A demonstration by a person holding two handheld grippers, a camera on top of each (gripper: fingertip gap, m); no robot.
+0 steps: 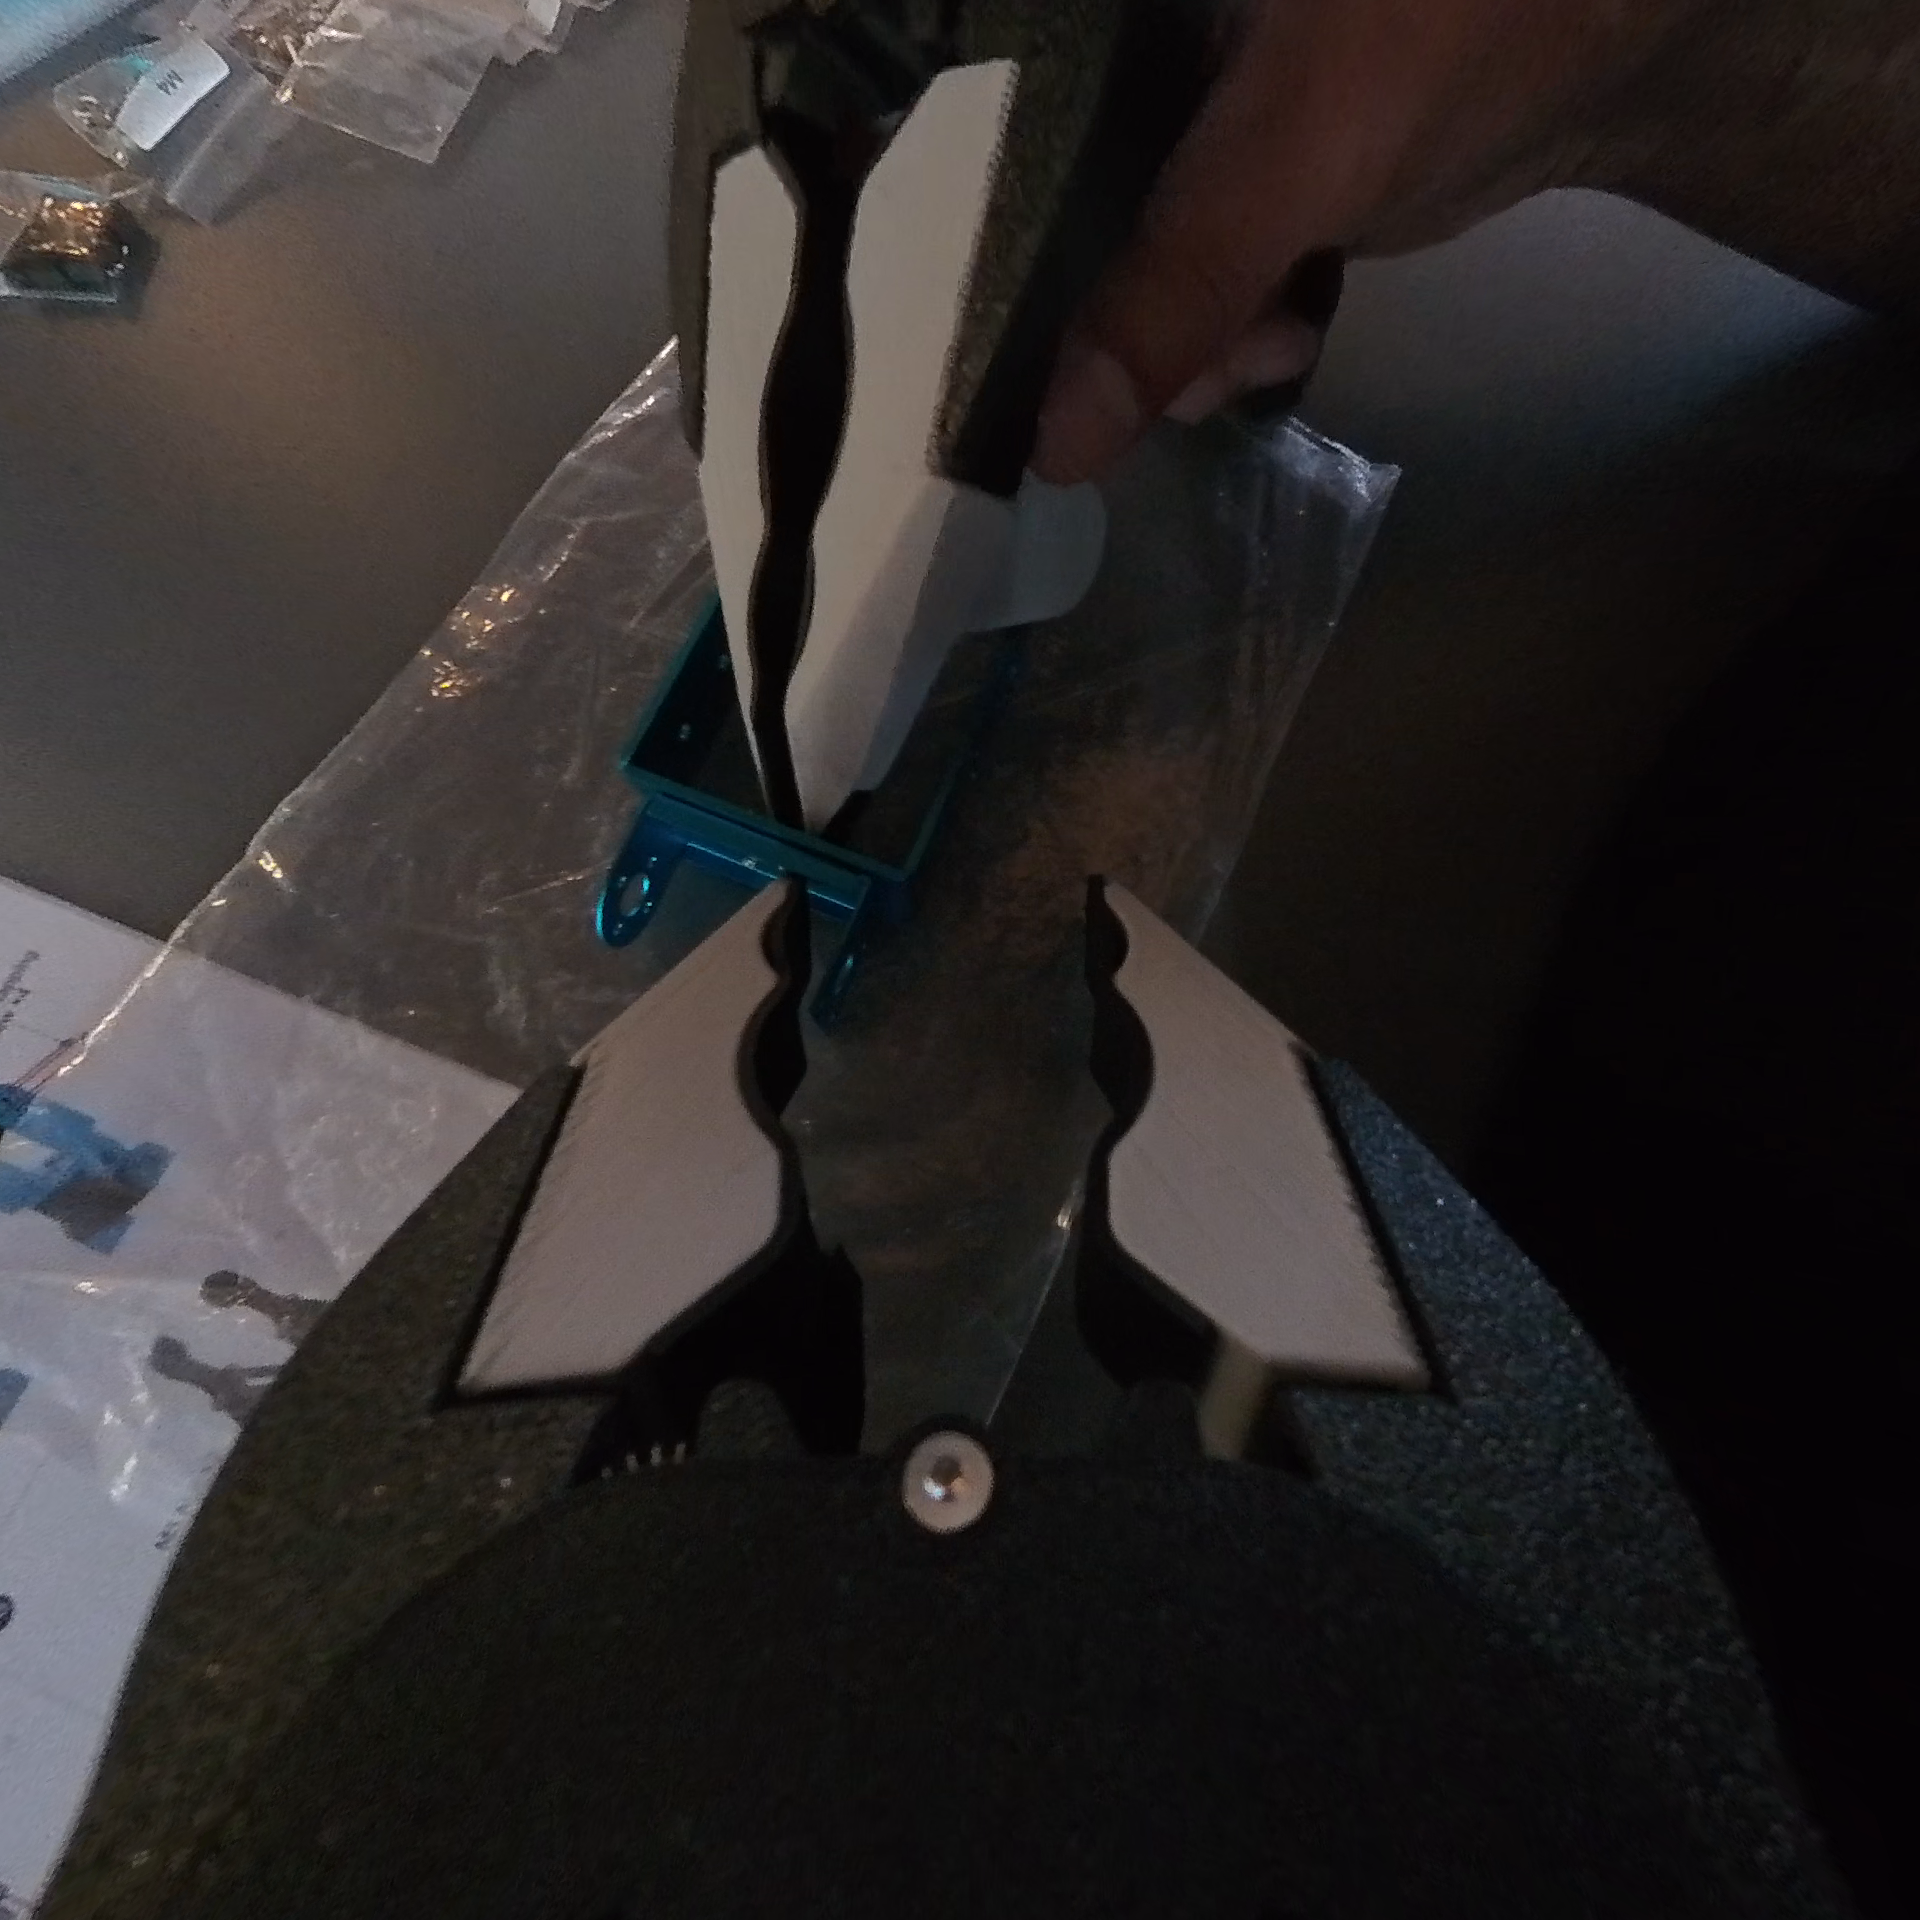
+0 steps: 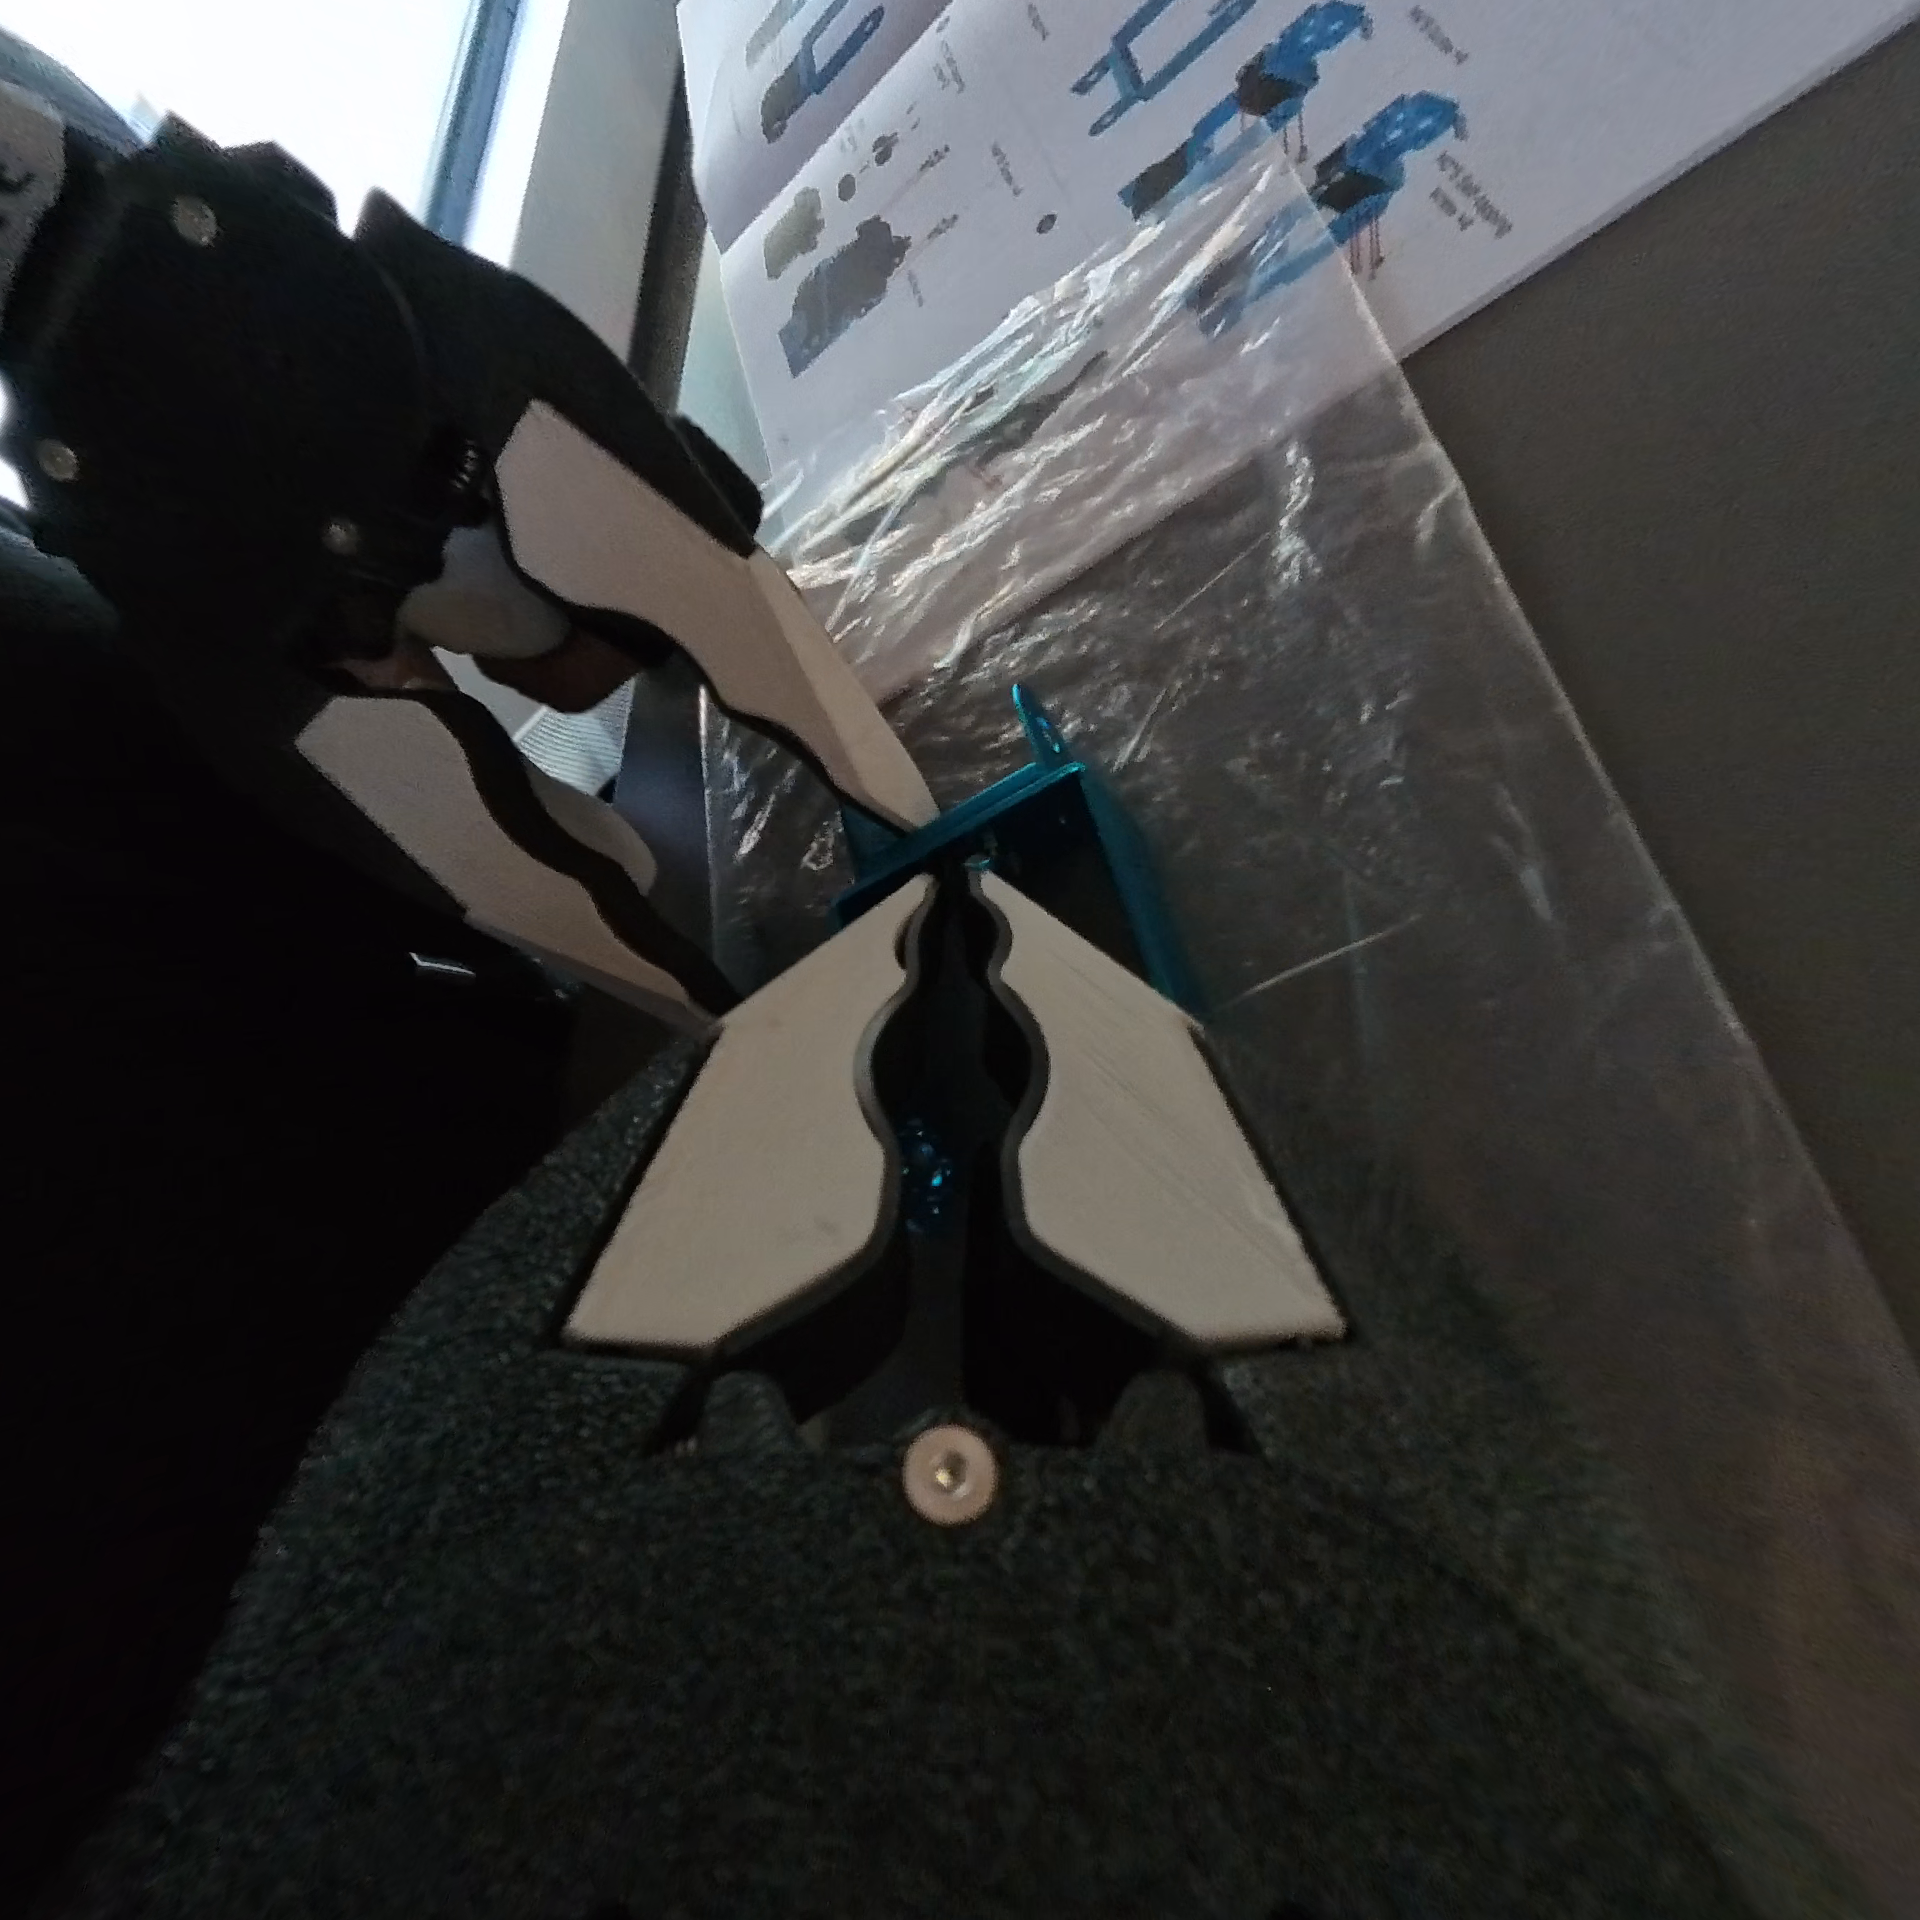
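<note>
Both views show our right gripper pinching the blue metal bracket; only the left view shows our spread left gripper and small parts bags.

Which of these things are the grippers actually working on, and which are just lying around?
In hand:
right gripper, shut on the blue metal bracket
left gripper, open at the bracket
clear plastic bag under the bracket

Lying about:
printed instruction sheet
small bags of parts
</note>
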